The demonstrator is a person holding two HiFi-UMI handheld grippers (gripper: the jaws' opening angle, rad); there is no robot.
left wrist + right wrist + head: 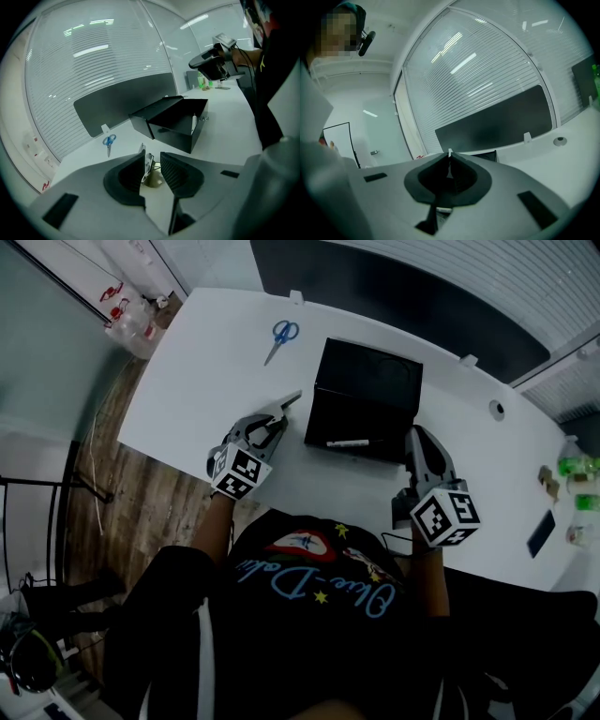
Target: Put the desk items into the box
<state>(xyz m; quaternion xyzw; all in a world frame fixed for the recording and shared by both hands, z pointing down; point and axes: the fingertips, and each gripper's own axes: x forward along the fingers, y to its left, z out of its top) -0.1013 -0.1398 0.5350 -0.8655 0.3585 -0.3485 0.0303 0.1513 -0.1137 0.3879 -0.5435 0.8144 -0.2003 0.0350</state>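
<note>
While left tongs stand apart, small metal item sits between; right tongs closed

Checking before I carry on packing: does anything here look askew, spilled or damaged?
Nothing stands out. The black box stands open on the white desk with a white pen inside; the blue scissors lie flat on the desk, apart from the box.

Box top open, scissors aside.

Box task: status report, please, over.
Left gripper open around small item; right gripper shut. Marker in box; scissors on desk. Nothing in the way.
</note>
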